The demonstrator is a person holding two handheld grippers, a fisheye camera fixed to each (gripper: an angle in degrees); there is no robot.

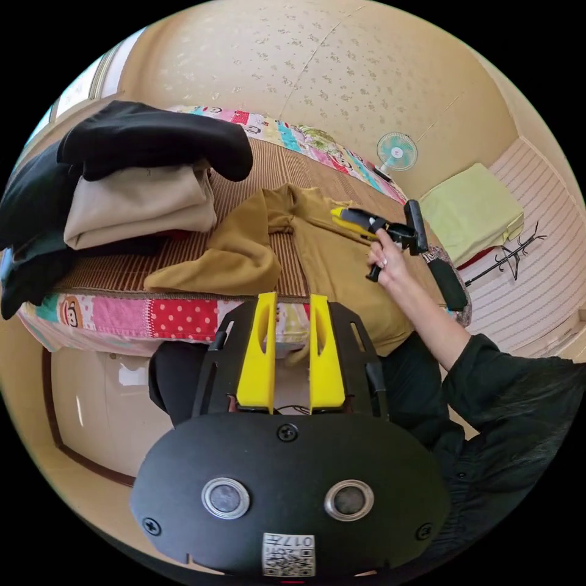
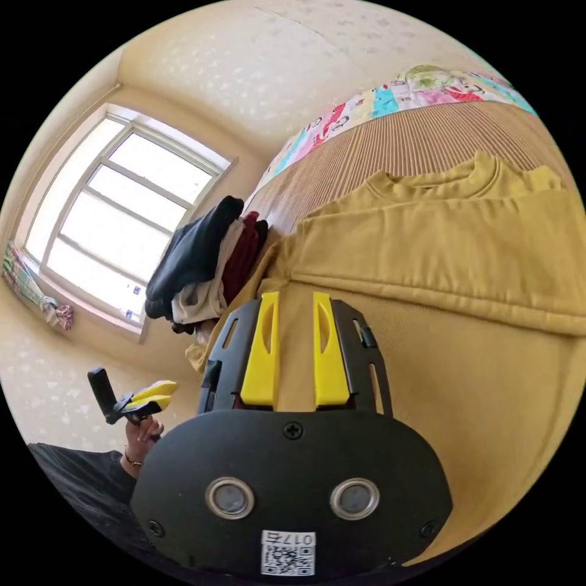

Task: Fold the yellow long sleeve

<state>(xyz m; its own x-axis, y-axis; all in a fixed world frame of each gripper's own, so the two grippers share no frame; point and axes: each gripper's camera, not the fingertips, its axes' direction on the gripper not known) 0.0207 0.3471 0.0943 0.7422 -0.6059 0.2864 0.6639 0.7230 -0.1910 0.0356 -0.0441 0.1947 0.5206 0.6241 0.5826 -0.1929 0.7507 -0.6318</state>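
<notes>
With both tools lifted clear of the cloth, I read this as a pause between folds. Nearest in the left gripper view, my left gripper (image 1: 292, 302) hangs off the bed's near edge, its yellow fingers (image 1: 259, 354) a narrow gap apart and holding nothing. In the right gripper view, my right gripper (image 2: 295, 302) hovers over the garment's body, its fingers likewise slightly apart and empty. Beyond them the yellow long sleeve (image 1: 342, 268) lies on the striped mat (image 1: 256, 183) that covers the bed, collar (image 2: 470, 174) toward the far side; one sleeve (image 2: 439, 256) is laid across the chest, while the other sleeve (image 1: 226, 259) sprawls rumpled toward a stack of folded clothes (image 1: 134, 183). I judge the fold partly done: one sleeve is in, one remains. The next move calls for lowering the left fingers to that loose sleeve near its cuff, pinching it, and carrying it across the chest without dragging the body. Farther off, a small fan (image 1: 397, 151) stands by the wall.
</notes>
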